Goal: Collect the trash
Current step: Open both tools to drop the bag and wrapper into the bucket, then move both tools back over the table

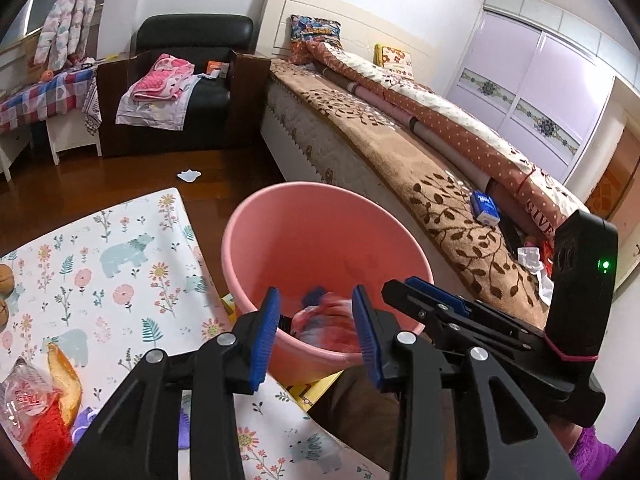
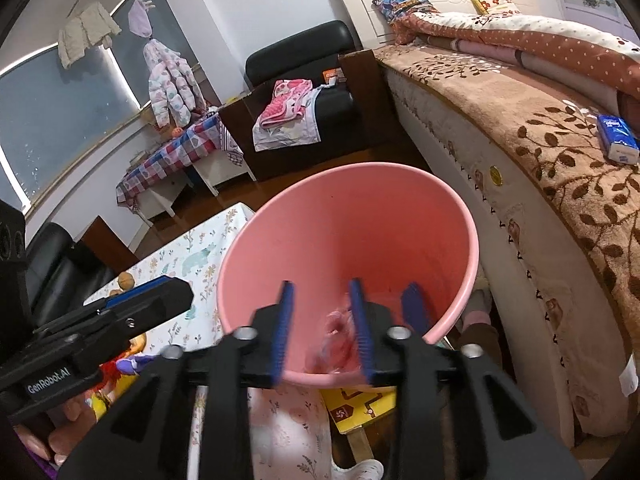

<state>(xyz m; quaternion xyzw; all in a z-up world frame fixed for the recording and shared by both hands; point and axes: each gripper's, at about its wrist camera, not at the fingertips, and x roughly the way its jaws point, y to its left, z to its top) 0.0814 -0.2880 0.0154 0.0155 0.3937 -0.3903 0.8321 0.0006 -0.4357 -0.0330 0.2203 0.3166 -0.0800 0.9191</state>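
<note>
With both your left tool (image 1: 316, 334) and right tool (image 2: 324, 332) open over the pink bin (image 1: 256, 216), bumping its rim could tip it, spilling the blurred wrapper (image 1: 328, 324).

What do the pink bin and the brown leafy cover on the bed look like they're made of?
The pink bin looks like moulded plastic: one smooth, seamless piece with a rolled rim and a soft sheen. The brown cover on the bed seems a plush, fleecy fabric, matte and fuzzy, with a darker leaf pattern; the exact fibre can't be told.
</note>
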